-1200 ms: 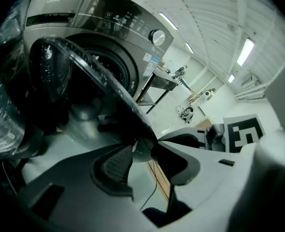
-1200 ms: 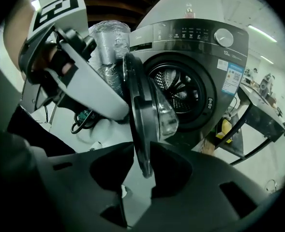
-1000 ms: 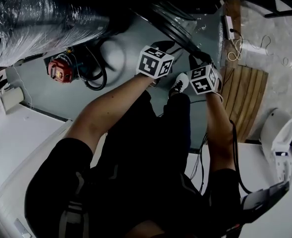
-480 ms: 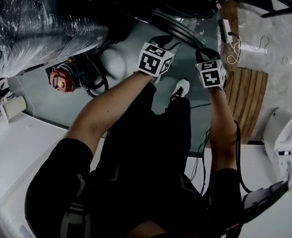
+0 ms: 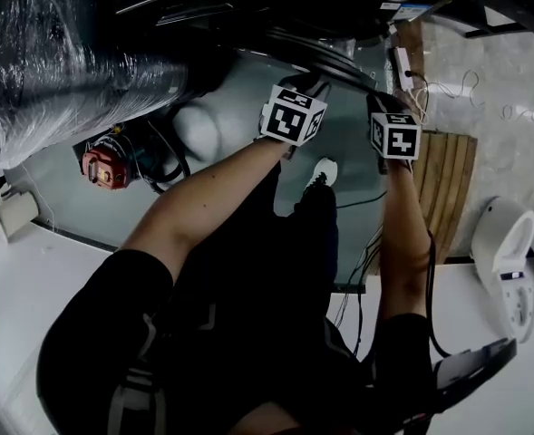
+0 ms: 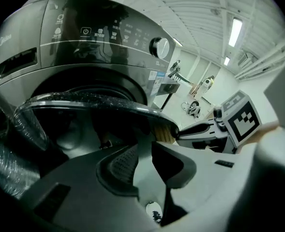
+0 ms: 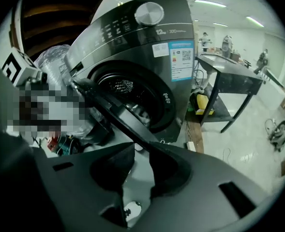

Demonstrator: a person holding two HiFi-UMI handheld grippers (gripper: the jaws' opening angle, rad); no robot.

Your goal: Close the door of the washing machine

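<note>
The dark grey washing machine (image 7: 147, 47) stands with its round door (image 7: 111, 111) swung out, seen edge-on in the right gripper view. In the left gripper view the door's glass rim (image 6: 98, 100) arcs just beyond my left gripper (image 6: 143, 151). That gripper's jaws are closing with nothing between them. My right gripper (image 7: 141, 151) sits just under the door's edge, jaws opening around only bare floor. In the head view both marker cubes hang by the door's rim (image 5: 325, 57), the left gripper (image 5: 301, 87) beside the right gripper (image 5: 382, 107).
A plastic-wrapped bundle (image 5: 58, 53) fills the upper left, with a red device and hoses (image 5: 103, 166) below it. A wooden board (image 5: 443, 179) and power strip (image 5: 401, 60) lie right of the machine. A dark metal table (image 7: 229, 81) stands beyond.
Both grippers have moved up the head view toward the machine's door. The right gripper's cube has rolled and shows a different face.
</note>
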